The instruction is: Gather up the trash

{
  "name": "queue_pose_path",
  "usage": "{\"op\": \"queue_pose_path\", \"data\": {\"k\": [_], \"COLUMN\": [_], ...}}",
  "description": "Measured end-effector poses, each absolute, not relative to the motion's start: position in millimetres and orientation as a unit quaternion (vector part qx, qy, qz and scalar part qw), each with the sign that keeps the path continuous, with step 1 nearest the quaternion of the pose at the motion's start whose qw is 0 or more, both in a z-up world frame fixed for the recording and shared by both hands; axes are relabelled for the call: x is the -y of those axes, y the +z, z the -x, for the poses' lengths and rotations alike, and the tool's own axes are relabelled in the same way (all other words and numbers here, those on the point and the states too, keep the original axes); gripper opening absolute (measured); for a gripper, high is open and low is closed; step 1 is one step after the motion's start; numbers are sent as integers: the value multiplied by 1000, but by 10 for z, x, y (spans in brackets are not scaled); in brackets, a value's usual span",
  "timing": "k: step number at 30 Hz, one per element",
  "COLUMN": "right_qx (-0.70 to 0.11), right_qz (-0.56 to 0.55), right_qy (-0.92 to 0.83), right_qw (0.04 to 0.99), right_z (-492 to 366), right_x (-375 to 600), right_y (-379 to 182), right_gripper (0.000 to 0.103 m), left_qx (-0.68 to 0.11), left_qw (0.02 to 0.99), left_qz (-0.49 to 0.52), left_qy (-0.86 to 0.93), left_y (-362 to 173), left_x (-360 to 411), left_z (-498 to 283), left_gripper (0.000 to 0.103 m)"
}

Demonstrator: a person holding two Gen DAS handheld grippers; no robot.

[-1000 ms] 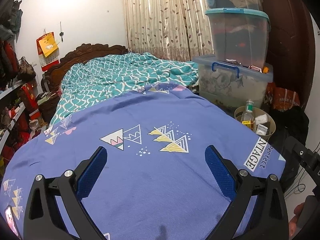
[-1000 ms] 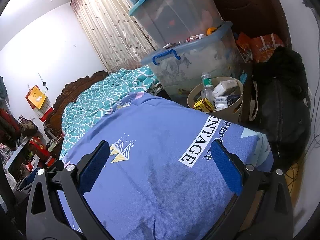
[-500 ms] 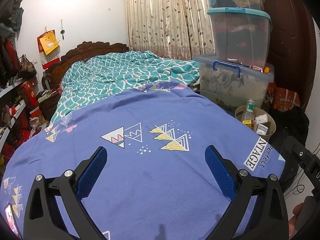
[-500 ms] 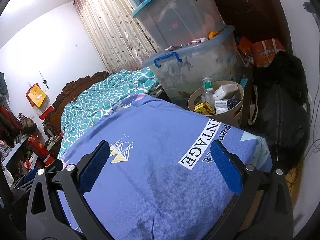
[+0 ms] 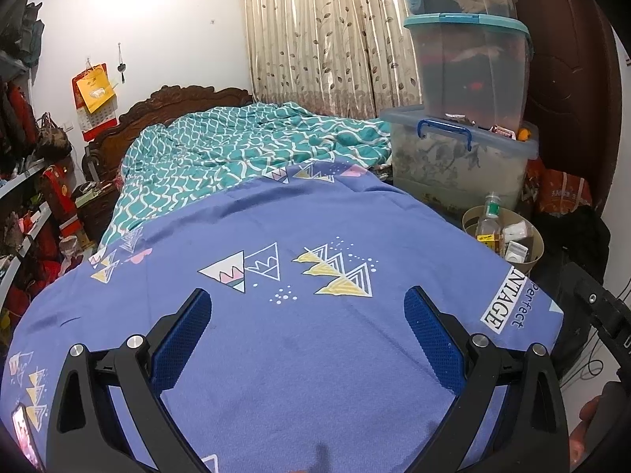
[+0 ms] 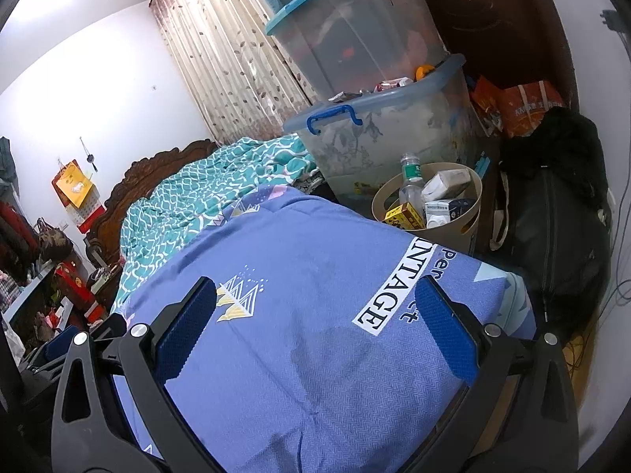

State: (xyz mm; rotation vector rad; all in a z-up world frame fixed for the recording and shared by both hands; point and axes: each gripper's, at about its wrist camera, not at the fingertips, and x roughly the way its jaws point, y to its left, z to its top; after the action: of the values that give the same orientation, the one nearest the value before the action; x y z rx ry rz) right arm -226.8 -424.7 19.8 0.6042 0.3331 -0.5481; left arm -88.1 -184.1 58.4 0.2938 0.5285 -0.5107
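A beige waste bin [image 6: 469, 213] stands on the floor past the bed's right corner; it also shows in the left wrist view [image 5: 532, 244]. It holds a plastic bottle [image 6: 410, 181], a yellow box [image 6: 404, 215] and white cartons [image 6: 445, 181]. My left gripper [image 5: 307, 335] is open and empty above the blue bedsheet [image 5: 276, 315]. My right gripper [image 6: 315, 323] is open and empty above the same sheet [image 6: 295, 354], near the corner by the bin.
Stacked clear storage boxes [image 5: 465, 149] stand behind the bin. A black bag [image 6: 560, 236] lies right of the bin, with cables on the floor. A teal quilt [image 5: 236, 157] covers the bed's far half. Cluttered shelves [image 5: 27, 205] line the left wall.
Both grippers have risen or tilted slightly, so the bed and bin sit a little lower in view. Both stay open and empty.
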Motion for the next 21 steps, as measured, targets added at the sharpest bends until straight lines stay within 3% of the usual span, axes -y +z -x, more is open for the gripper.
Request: {"op": "queue_pose_path", "data": {"k": [21], "right_qx": [-165], "right_qz": [-288], "right_qy": [-260], "right_qw": [907], "right_z": [2228], "right_x": [4235], "right_y": [188], "right_gripper": [100], "left_qx": [-259], "left_qw": [928], "left_qz": [-130], "left_qy": [-234], "left_y": [602], "left_x": [1762], "left_z": [827], "left_gripper": [94]}}
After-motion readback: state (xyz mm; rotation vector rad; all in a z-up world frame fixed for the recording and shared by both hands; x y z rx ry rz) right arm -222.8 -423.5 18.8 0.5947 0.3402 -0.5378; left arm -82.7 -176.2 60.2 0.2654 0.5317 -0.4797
